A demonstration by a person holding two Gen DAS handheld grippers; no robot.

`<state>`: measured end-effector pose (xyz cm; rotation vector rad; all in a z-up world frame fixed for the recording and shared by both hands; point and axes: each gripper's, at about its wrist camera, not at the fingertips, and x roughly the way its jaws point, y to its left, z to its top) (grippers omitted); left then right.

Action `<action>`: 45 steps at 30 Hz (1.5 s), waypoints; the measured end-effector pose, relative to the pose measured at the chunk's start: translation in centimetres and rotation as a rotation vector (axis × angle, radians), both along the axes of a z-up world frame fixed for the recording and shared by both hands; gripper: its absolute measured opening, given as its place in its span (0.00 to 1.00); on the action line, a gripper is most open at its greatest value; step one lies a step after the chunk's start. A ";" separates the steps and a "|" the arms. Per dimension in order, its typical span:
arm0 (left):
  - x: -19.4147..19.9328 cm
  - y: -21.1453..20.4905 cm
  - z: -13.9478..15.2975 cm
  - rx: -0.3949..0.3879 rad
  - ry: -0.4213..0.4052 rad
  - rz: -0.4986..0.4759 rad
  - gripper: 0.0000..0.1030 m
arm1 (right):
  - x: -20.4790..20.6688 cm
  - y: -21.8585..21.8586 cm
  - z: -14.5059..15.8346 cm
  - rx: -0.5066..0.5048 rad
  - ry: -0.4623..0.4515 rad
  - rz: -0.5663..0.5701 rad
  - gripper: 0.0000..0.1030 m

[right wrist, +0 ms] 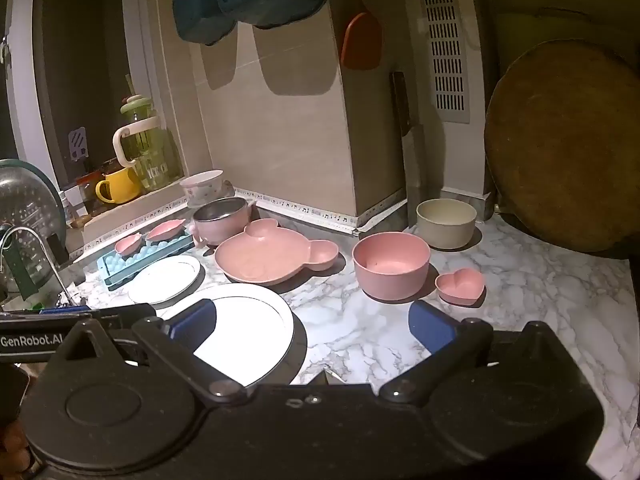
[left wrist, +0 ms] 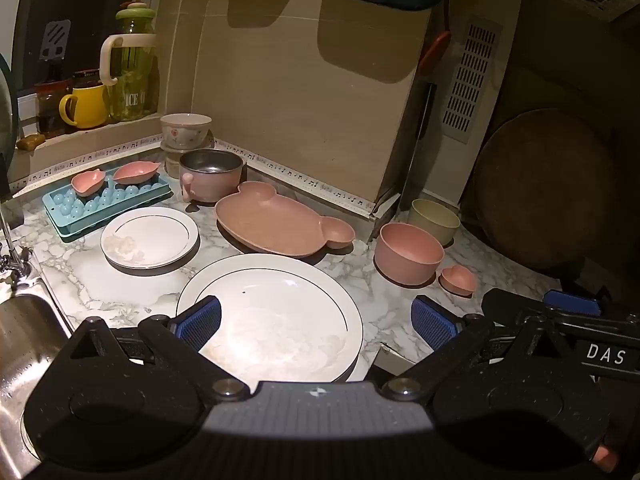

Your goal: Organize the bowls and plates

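Note:
A large white plate (left wrist: pixel 276 312) (right wrist: pixel 248 320) lies on the marble counter at the front. A smaller white plate (left wrist: pixel 150 237) (right wrist: pixel 166 279) lies behind it to the left. A pink bear-shaped plate (left wrist: pixel 276 222) (right wrist: pixel 272 256), a pink bowl (left wrist: pixel 408 254) (right wrist: pixel 390 264), a beige bowl (left wrist: pixel 434 220) (right wrist: pixel 446 222), a small pink heart dish (left wrist: pixel 458 279) (right wrist: pixel 460 285) and a pink metal-lined bowl (left wrist: pixel 210 176) (right wrist: pixel 222 216) stand further back. My left gripper (left wrist: pixel 316 320) is open and empty above the large plate. My right gripper (right wrist: pixel 314 324) is open and empty, just right of that plate.
A blue ice tray (left wrist: pixel 104 204) (right wrist: pixel 140 258) holds two small pink dishes. A floral bowl (left wrist: pixel 186 130) stands in the corner. A sink (left wrist: pixel 24 344) lies at the left. A round wooden board (right wrist: pixel 560 148) leans at the right. Jars and a yellow mug (left wrist: pixel 86 106) stand on the sill.

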<state>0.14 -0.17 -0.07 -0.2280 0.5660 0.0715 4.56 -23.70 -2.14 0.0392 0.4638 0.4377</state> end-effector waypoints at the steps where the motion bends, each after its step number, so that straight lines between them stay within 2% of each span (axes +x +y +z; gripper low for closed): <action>1: 0.1 0.0 0.0 0.001 0.002 0.001 0.99 | 0.1 0.1 -0.1 0.001 0.003 0.005 1.00; 2: -0.2 -0.1 0.0 0.002 -0.021 0.006 0.99 | 0.2 0.3 -0.2 0.000 0.005 0.009 1.00; 6: -0.5 -0.5 0.1 0.001 -0.022 0.010 0.99 | -0.1 -0.4 -0.1 0.030 0.001 0.014 1.00; 15: -1.0 -0.1 0.3 -0.001 -0.011 0.010 0.99 | -0.1 -0.5 -0.1 0.029 0.002 0.010 1.00; 20: -1.2 -0.2 0.6 0.011 -0.012 0.013 0.99 | -0.4 -0.7 0.0 0.030 -0.007 0.017 0.96; 45: -0.2 0.1 0.1 -0.013 0.012 0.015 0.99 | 0.0 -0.6 -0.2 0.031 -0.006 0.014 0.97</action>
